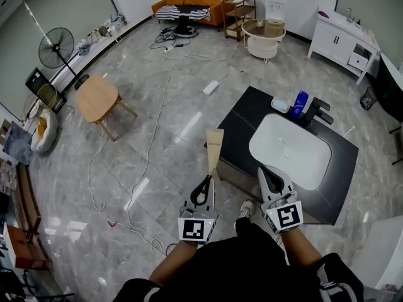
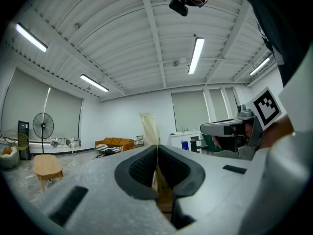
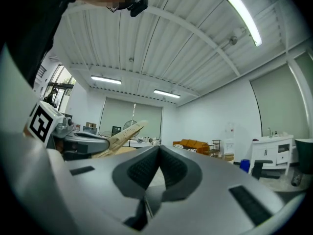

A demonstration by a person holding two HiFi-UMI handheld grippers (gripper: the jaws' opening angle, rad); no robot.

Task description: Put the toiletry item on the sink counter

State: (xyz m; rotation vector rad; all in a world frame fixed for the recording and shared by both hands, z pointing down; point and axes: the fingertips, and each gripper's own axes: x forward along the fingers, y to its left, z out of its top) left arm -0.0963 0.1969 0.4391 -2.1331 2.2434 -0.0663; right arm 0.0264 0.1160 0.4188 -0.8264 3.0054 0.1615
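Observation:
A beige, flat-ended toiletry tube (image 1: 215,148) points away from me, and my left gripper (image 1: 207,180) is shut on its lower end. In the left gripper view the tube (image 2: 149,131) rises from between the closed pads (image 2: 142,168). It hangs in the air just left of the black sink counter (image 1: 242,121), which holds a white basin (image 1: 289,150). My right gripper (image 1: 272,176) hovers over the counter's near edge, shut and empty. Its own view shows the jaws (image 3: 159,156) pressed together, with the tube (image 3: 120,136) to the left.
On the counter's far side stand a blue bottle (image 1: 300,104), a white dish (image 1: 280,104) and a black faucet (image 1: 318,111). A wooden stool (image 1: 97,98), a fan (image 1: 56,48), floor cables and a power strip (image 1: 210,87) lie to the left. A white cabinet (image 1: 343,39) stands at the back right.

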